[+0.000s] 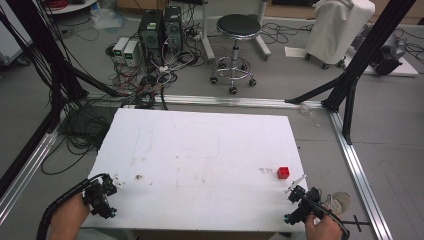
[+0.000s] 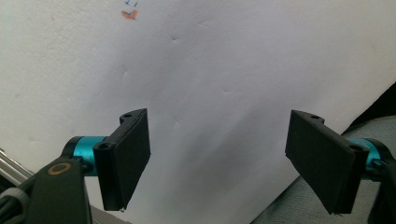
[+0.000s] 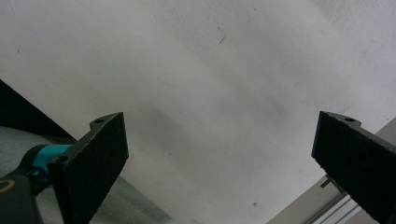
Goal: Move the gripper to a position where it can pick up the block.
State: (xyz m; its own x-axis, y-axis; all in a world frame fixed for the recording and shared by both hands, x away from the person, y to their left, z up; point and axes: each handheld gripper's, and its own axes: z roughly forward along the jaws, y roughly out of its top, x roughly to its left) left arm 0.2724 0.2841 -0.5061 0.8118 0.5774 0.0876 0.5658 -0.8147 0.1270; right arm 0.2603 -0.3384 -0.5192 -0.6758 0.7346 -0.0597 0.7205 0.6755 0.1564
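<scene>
You hold the left gripper (image 1: 111,192) and right gripper (image 1: 295,192) spread and empty at the table's (image 1: 200,150) near corners, seemingly staged for the red cube (image 1: 283,172) near its right edge.

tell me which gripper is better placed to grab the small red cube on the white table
Right. The right gripper hovers open just short of the small red cube, while the left gripper sits at the white table's opposite corner.

Red cube (image 1: 283,172) near table's right edge
</scene>
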